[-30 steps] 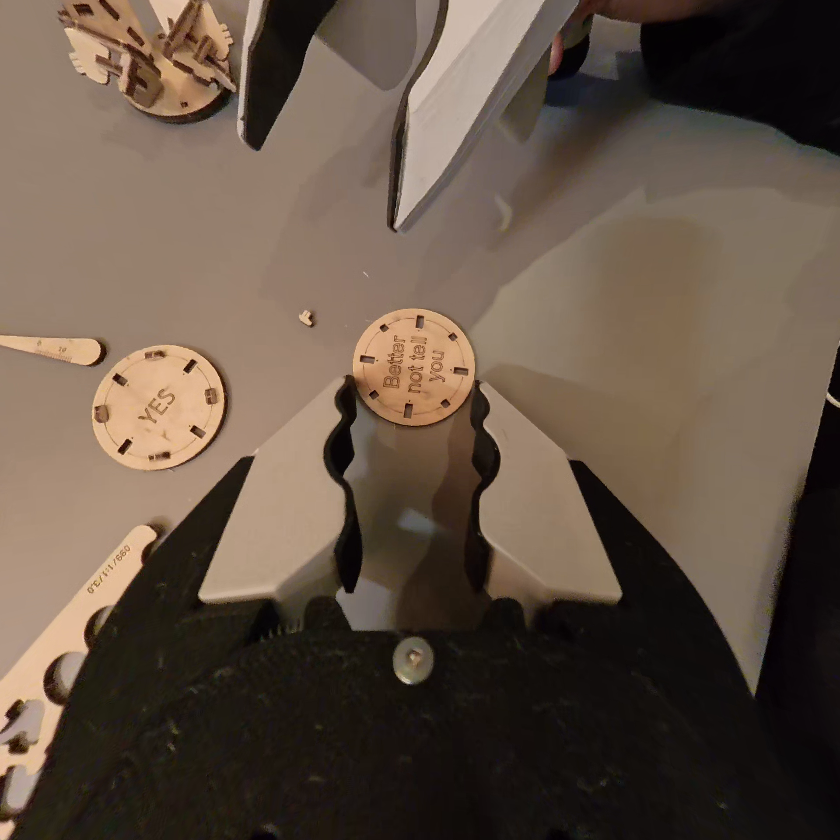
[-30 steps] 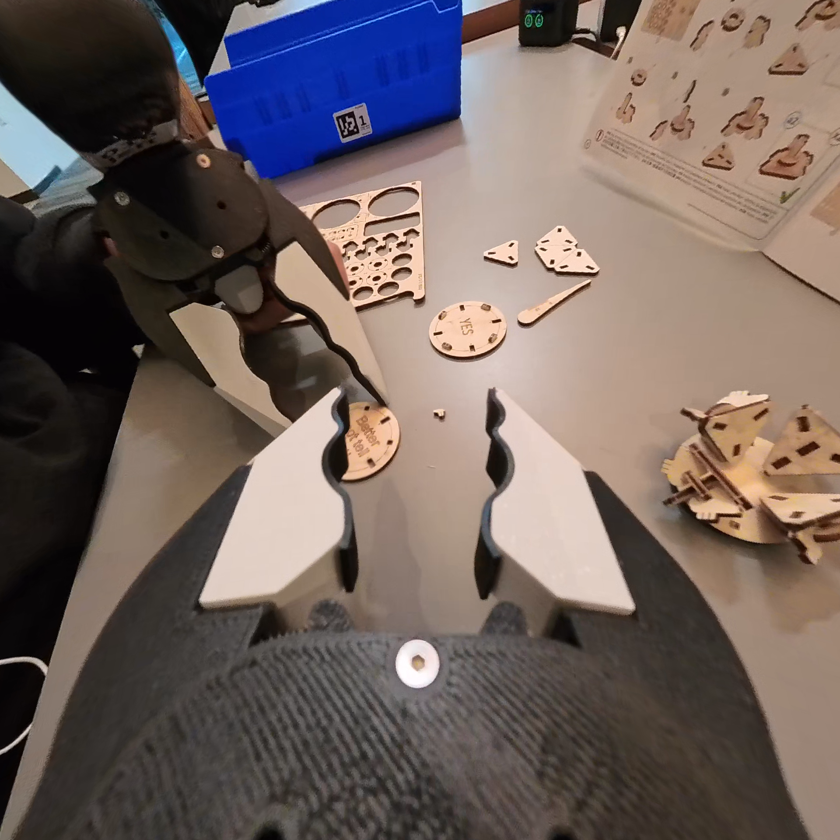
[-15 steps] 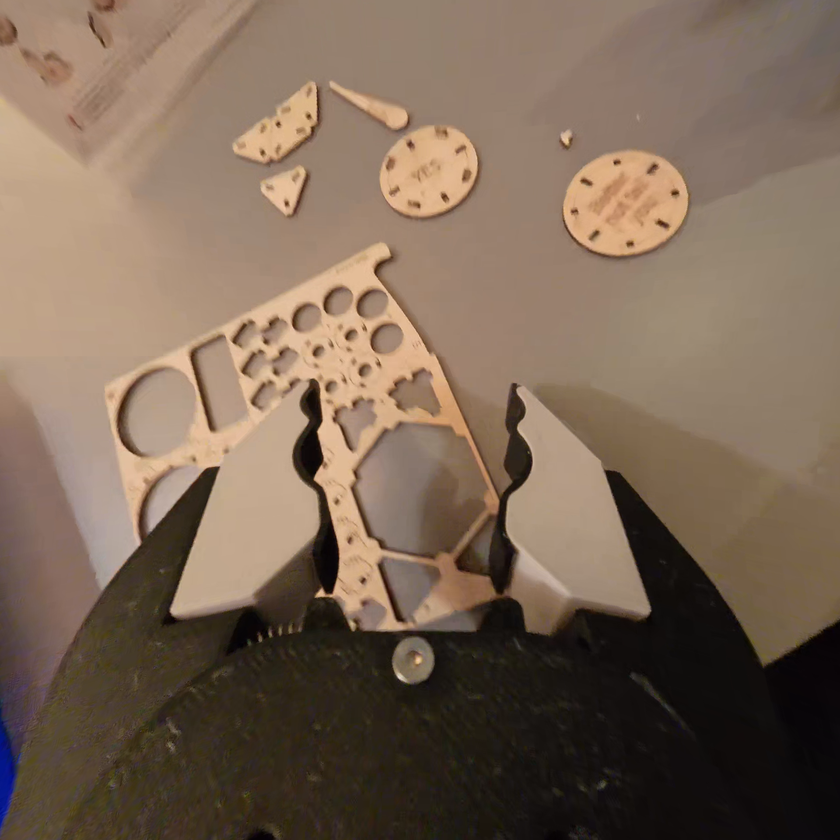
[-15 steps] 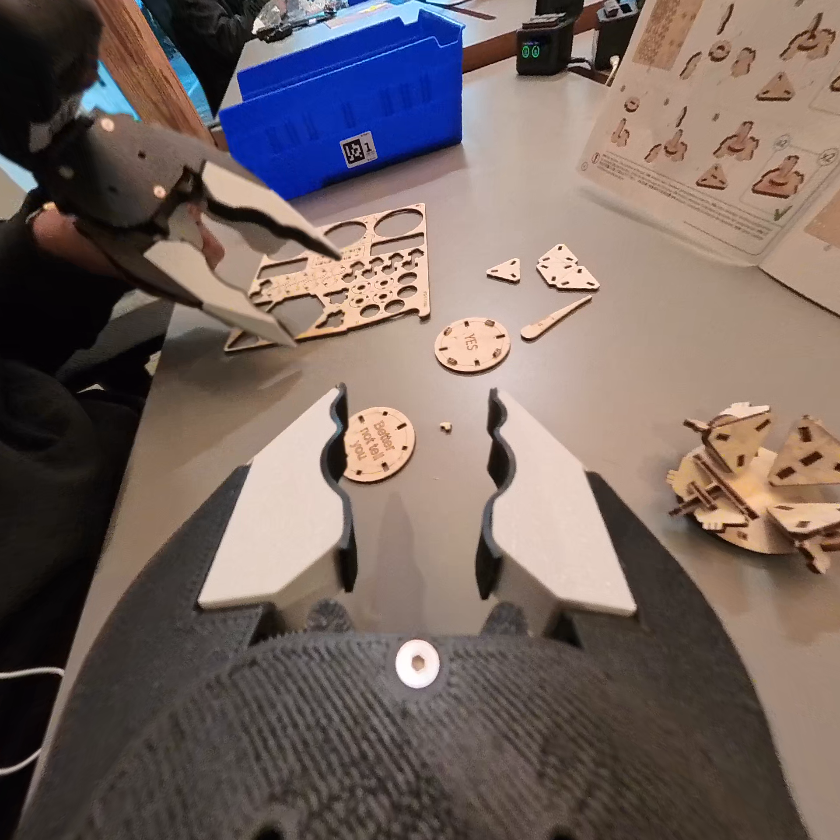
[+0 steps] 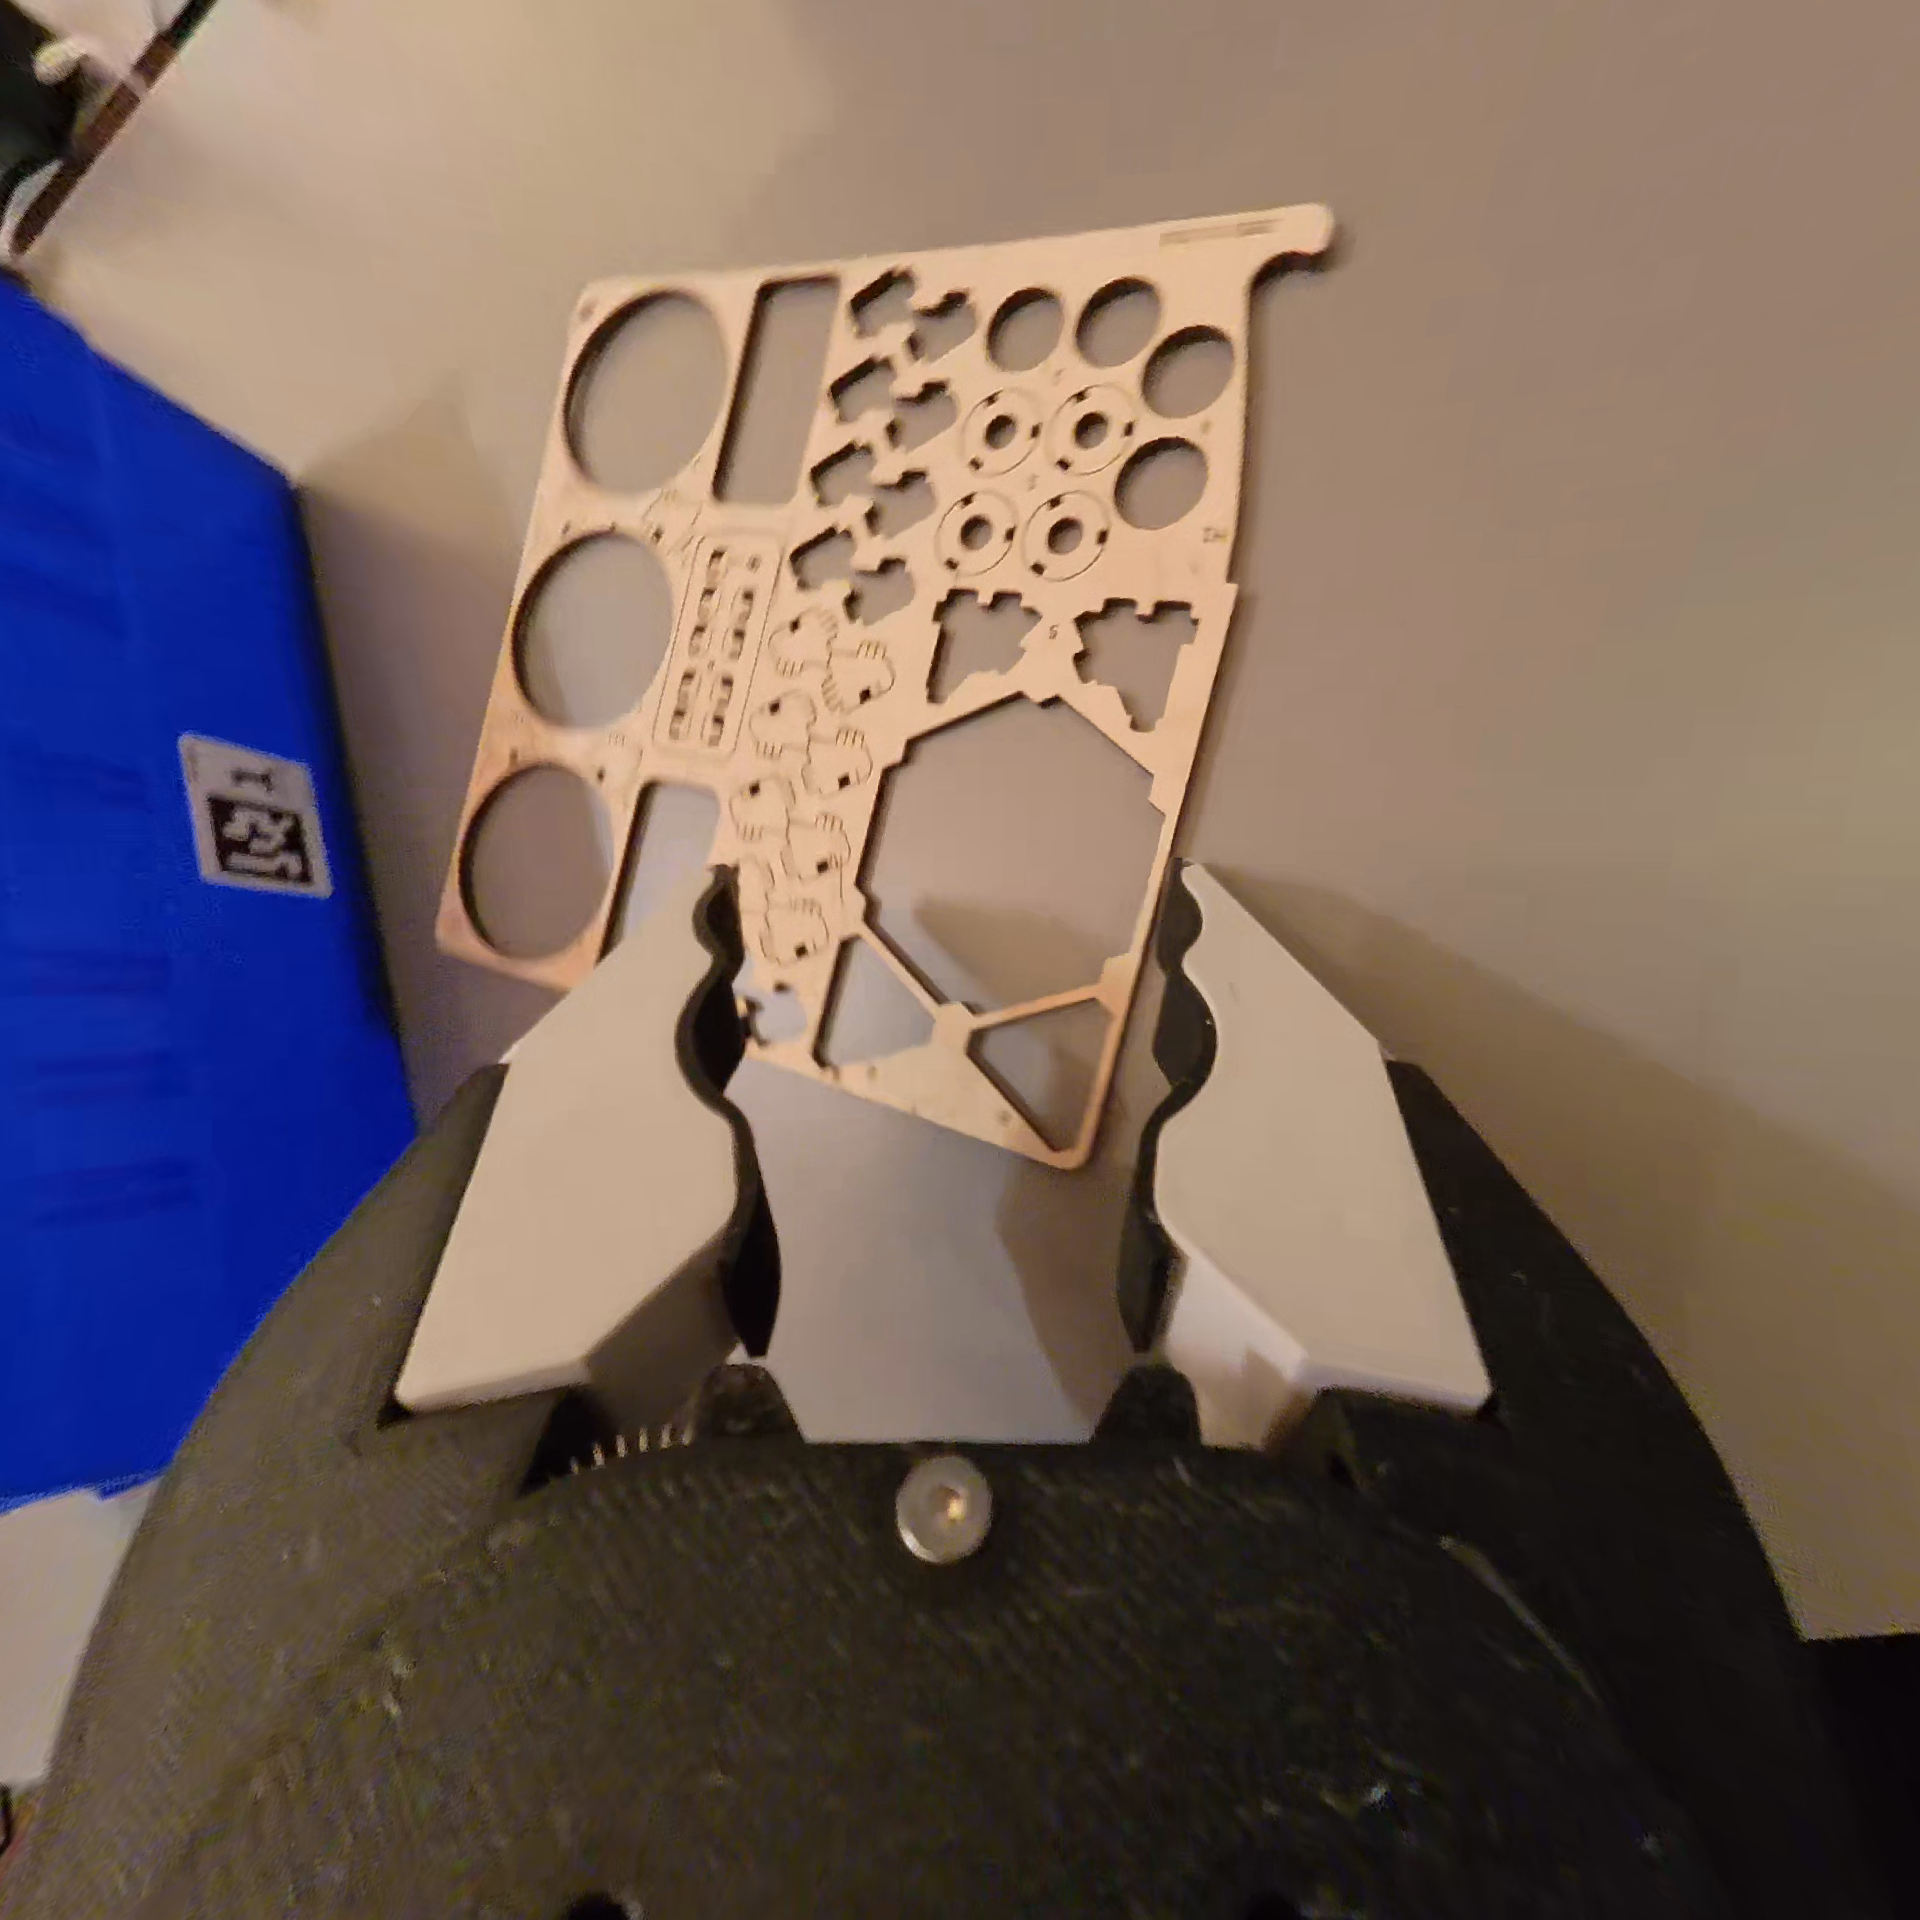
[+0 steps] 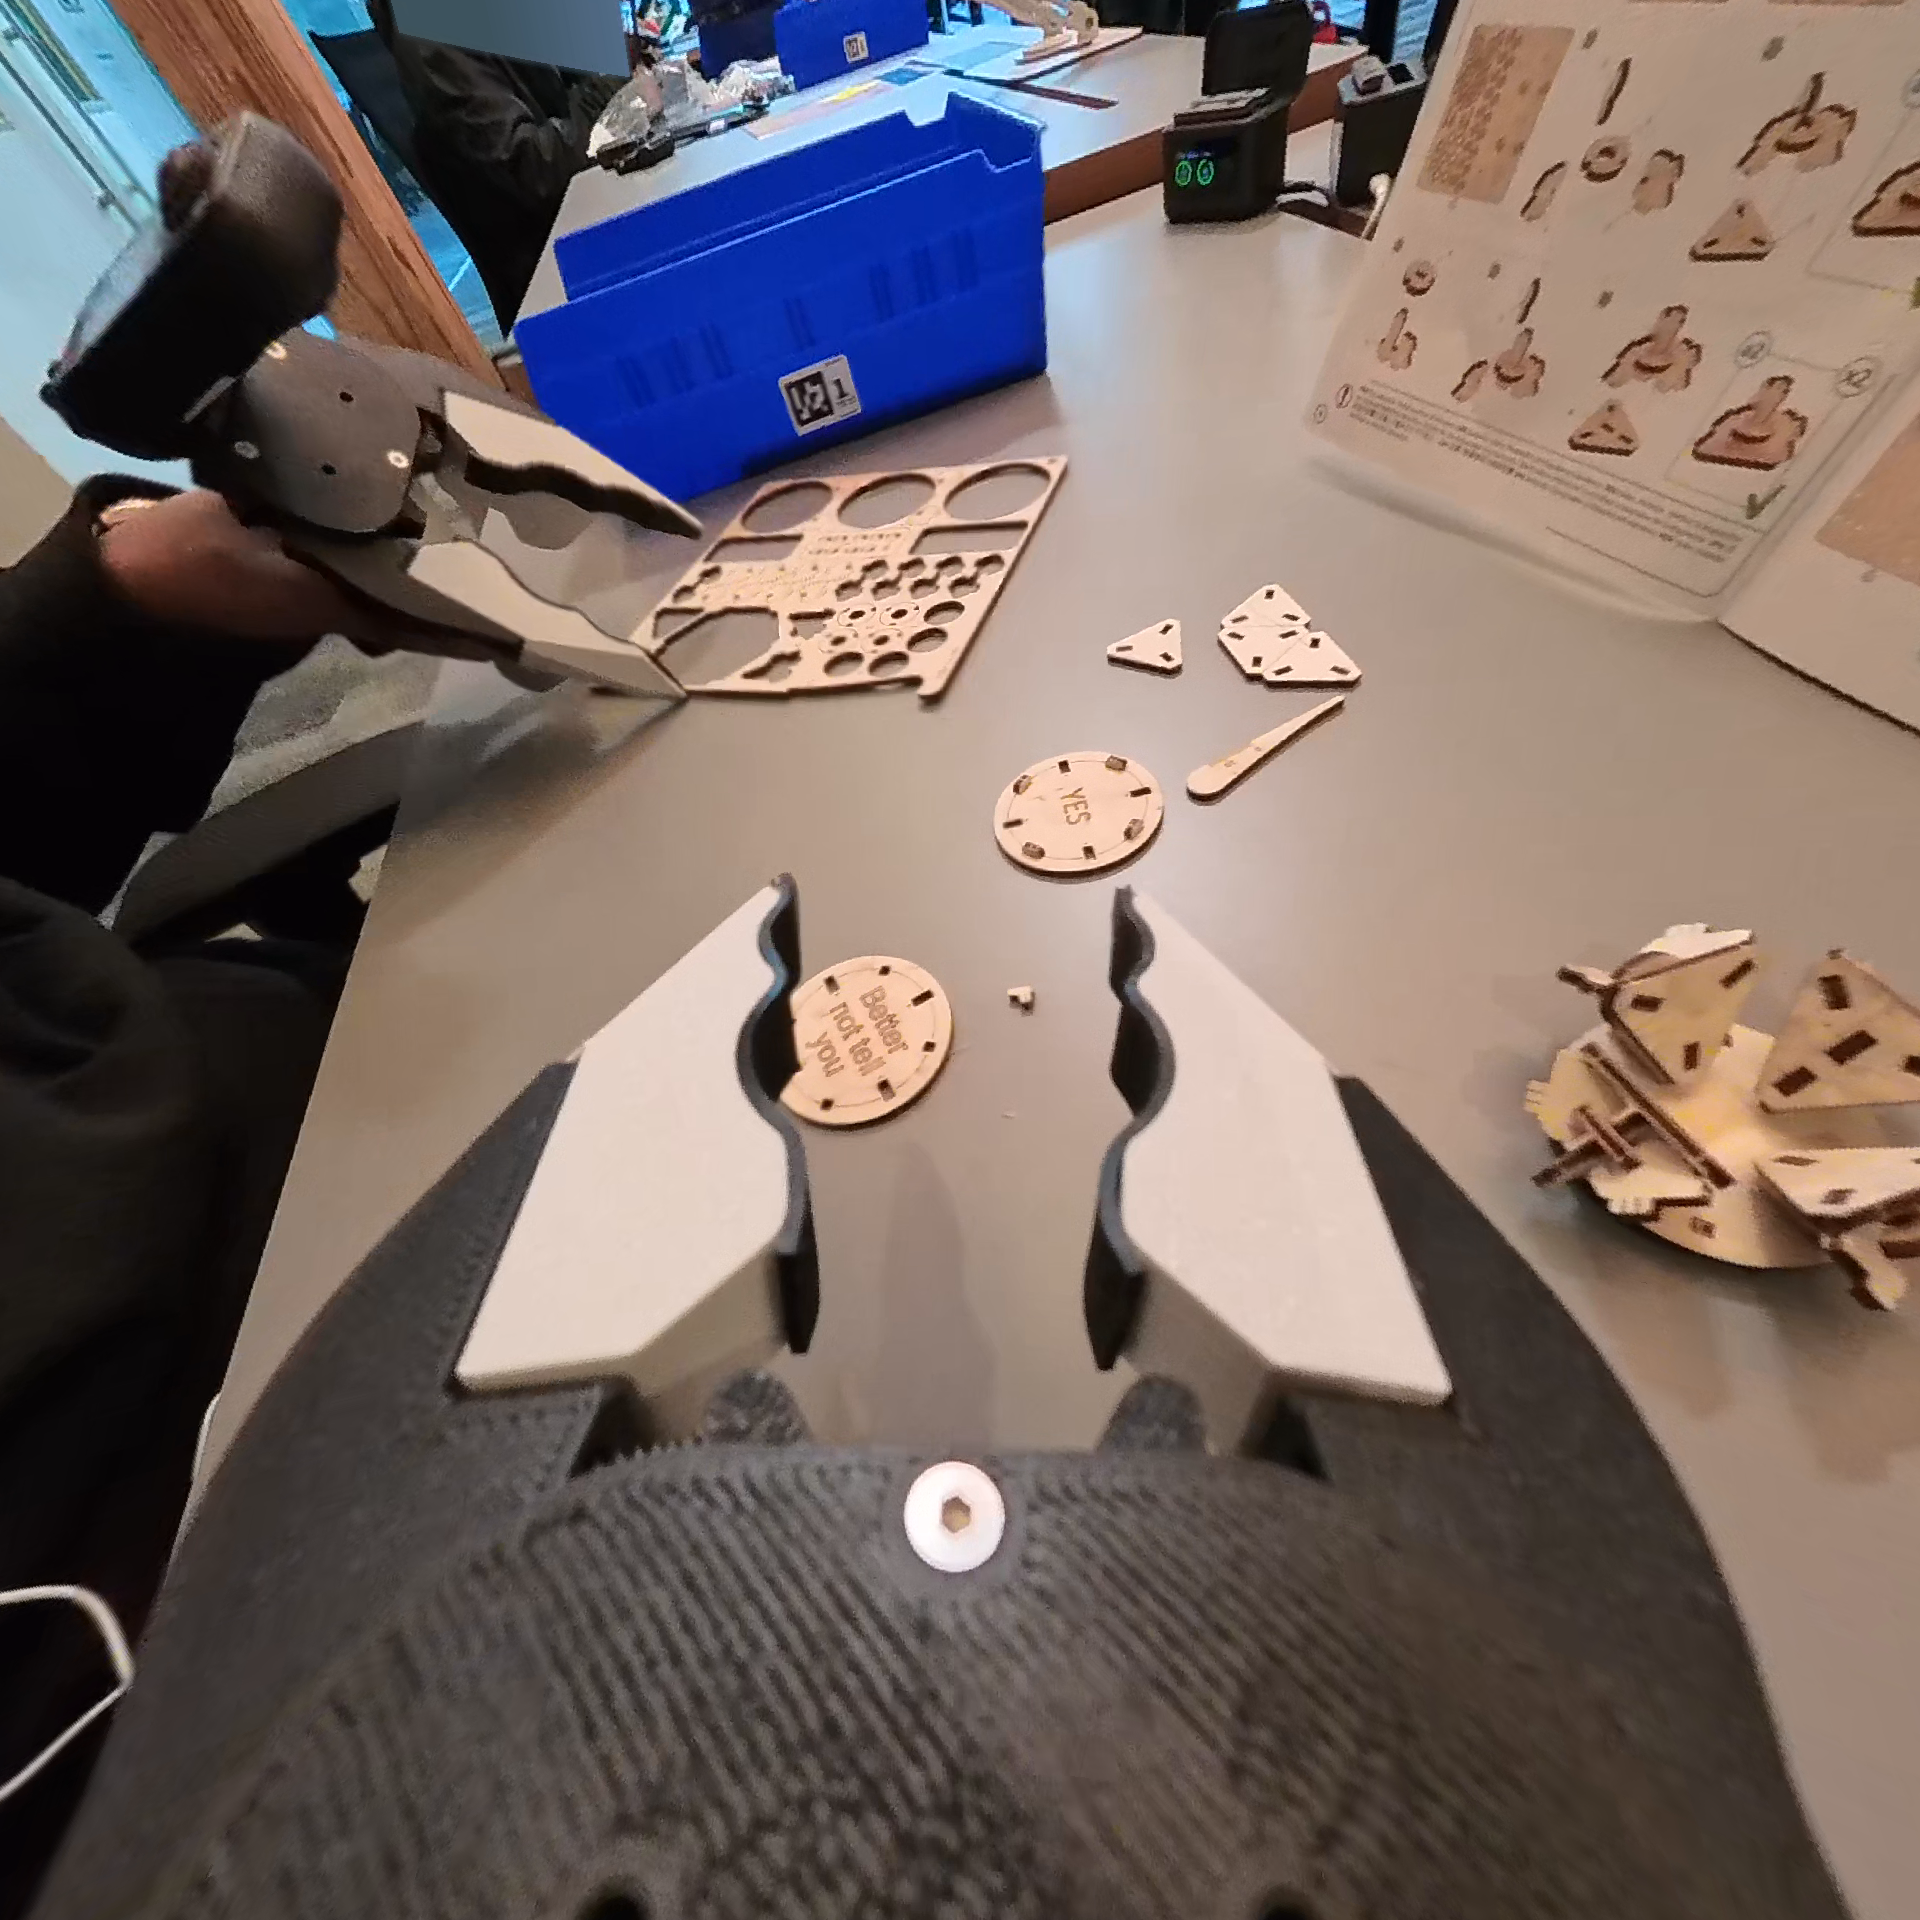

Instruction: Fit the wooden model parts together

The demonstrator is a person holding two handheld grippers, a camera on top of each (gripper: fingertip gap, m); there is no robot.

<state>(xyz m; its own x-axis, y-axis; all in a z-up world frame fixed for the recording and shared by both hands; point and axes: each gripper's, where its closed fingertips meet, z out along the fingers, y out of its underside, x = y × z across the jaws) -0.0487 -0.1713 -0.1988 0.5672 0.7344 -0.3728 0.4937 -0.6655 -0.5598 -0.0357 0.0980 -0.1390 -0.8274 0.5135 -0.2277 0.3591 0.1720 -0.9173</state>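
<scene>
Left claw (image 5: 940, 894) moved from disc (image 6: 868, 1039) to sheet (image 5: 883, 623), opened wider.

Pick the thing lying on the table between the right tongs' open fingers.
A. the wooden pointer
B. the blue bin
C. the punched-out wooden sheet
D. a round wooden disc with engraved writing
D: the right tongs hover open over a round wooden disc lying flat on the grey table, with neither pad pressing on it; the punched-out sheet lies farther off by the left tongs.
</scene>
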